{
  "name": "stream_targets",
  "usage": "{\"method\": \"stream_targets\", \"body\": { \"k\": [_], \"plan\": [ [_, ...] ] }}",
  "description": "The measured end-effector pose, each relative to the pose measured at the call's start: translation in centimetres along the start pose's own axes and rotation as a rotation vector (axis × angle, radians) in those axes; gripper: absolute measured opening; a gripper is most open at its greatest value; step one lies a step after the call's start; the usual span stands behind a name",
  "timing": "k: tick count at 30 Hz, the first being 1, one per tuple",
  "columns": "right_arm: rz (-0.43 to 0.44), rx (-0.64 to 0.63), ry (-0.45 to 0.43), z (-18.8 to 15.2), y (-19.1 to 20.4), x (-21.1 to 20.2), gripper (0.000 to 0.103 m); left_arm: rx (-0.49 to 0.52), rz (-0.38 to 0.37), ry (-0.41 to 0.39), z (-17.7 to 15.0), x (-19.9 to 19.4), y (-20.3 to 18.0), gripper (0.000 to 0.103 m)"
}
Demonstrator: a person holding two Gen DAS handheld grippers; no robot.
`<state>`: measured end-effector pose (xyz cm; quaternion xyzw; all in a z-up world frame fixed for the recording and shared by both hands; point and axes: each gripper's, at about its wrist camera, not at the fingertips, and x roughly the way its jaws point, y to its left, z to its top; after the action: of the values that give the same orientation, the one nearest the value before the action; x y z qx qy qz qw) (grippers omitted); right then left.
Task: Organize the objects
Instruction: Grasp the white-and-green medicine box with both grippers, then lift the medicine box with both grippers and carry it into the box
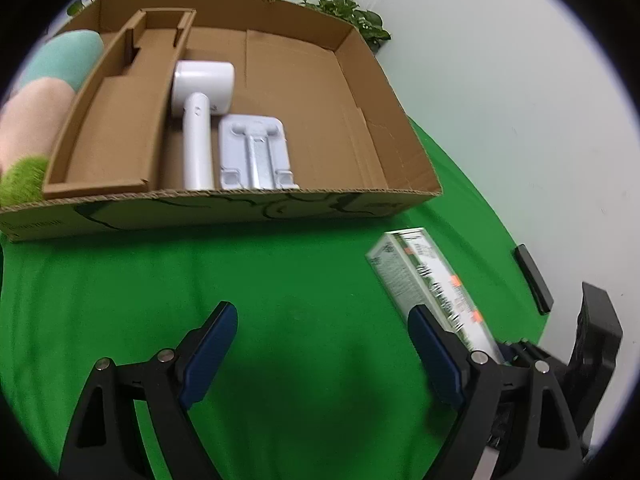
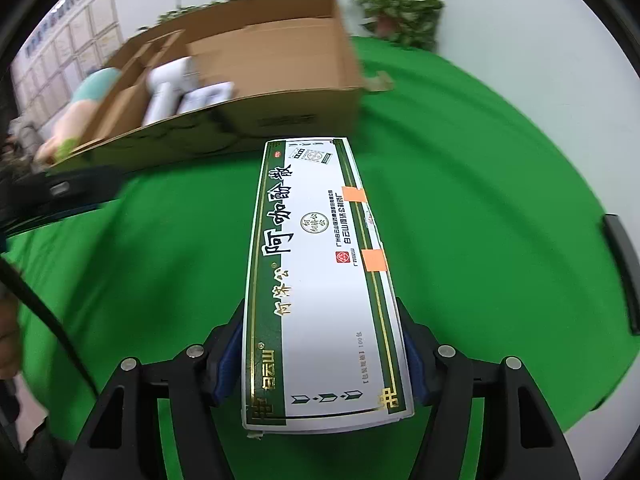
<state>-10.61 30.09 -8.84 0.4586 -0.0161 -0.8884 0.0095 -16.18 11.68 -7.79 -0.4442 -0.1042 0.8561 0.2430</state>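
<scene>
Where the right claw clamps the long white-and-green medicine box, its blue pads press both long sides near the box's near end, and the box's underside and far end face are hidden in the right wrist view. The box points straight ahead of the claw, above the green cloth that covers the tabletop. The left wrist view shows what the right cannot: the same medicine box seen from the side, blurred, with its near end cut off behind the left claw's right finger. The left claw stands wide apart, with nothing between its fingers, over bare green cloth.

Beyond both claws lies the open cardboard tray box. In the left view a white hair dryer and a white folding stand lie side by side inside it, left of centre; in the right view these are smeared white shapes. Left of the box, soft pastel cushions are partly cut off. Potted plants stand behind the box.
</scene>
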Motion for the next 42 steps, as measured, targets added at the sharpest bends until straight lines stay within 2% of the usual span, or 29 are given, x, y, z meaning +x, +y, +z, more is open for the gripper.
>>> {"method": "stream_targets", "body": {
  "k": [6, 13, 16, 18, 20, 27, 34, 42],
  "plan": [
    [0.111, -0.041, 0.011, -0.3, 3.6, -0.5, 0.062, -0.094, -0.148, 0.081, -0.7, 1.7, -0.3, 0.087],
    [0.261, -0.021, 0.025, -0.1, 5.1, -0.7, 0.062, -0.111, -0.169, 0.115, -1.9, 2.3, -0.8, 0.085],
    [0.338, -0.012, 0.037, -0.1, 5.6, -0.8, 0.059, -0.116, -0.149, 0.129, -2.3, 2.6, -0.7, 0.083],
    [0.373, -0.012, 0.035, -0.5, 5.7, -1.0, 0.059, -0.135, -0.138, 0.134, -2.6, 2.8, -0.4, 0.074],
    [0.377, -0.017, 0.033, -0.7, 5.9, -1.3, 0.059, -0.125, -0.113, 0.131, -2.8, 2.5, -0.4, 0.066],
    [0.372, -0.03, 0.012, -0.1, 6.2, -2.2, 0.058, -0.106, -0.11, 0.106, -1.7, 1.6, -0.9, 0.061],
    [0.339, -0.045, -0.094, 2.1, 6.0, -4.8, 0.058, -0.082, -0.135, 0.035, 0.7, -0.5, -2.2, 0.059],
    [0.353, -0.068, -0.19, 6.4, 6.8, -6.3, 0.058, -0.035, -0.113, -0.074, 4.2, -4.0, -2.9, 0.057]
  ]
}}
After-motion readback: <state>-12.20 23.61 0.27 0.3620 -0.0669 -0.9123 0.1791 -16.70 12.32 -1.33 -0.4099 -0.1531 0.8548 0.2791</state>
